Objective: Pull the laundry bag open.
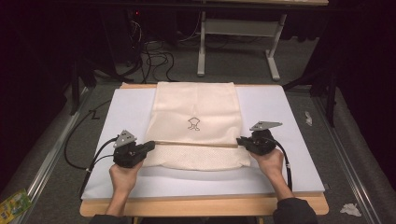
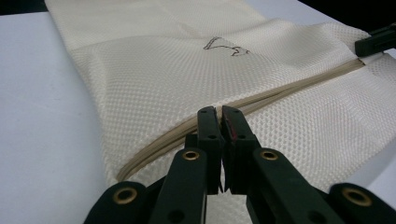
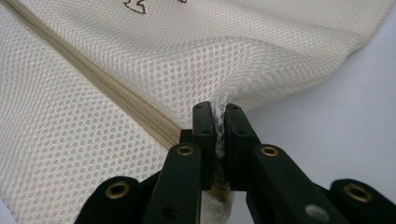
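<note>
A cream mesh bag lies flat on the white board, with a small dark emblem at its middle. A beige zipper band runs across it, and the near part is folded over. My left gripper is at the bag's left edge by the zipper line, its jaws shut on the mesh. At the right edge my right gripper is shut on a puckered bit of mesh beside the zipper. The right gripper's black tip also appears far off in the left gripper view.
The board rests on a wooden table. Beyond it on the floor are tangled cables and a grey table frame. A green packet lies at the lower left and crumpled paper at the lower right.
</note>
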